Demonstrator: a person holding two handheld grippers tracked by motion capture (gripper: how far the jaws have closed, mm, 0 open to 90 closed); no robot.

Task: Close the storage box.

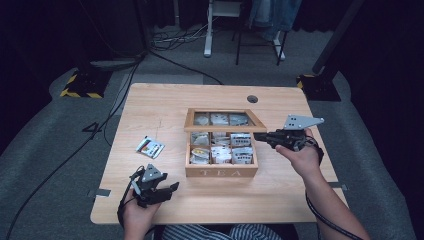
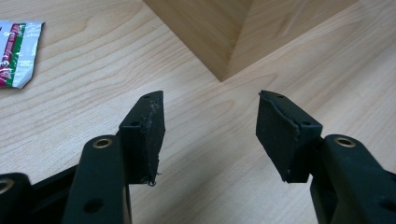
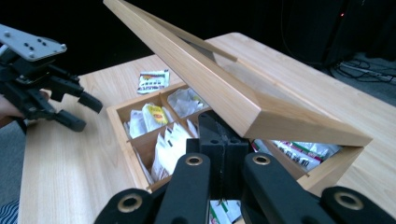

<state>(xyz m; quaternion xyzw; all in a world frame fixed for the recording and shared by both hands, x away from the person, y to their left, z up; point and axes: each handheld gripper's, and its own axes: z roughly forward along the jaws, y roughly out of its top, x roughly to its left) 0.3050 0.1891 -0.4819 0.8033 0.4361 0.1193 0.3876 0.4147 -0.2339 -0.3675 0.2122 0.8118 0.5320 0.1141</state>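
Under box lid point(image 3: 219, 88), right hand-held gripper point(image 3: 223, 140)

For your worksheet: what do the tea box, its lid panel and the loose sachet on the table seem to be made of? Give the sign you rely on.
Tea box: light wood, matt, with visible grain and the letters TEA on its front.
Lid: a frame of the same wood; its panel looks like clear glass or plastic, since sachets show through it in the high view.
Loose sachet: probably foil or coated paper, with a slight sheen and crimped edge.
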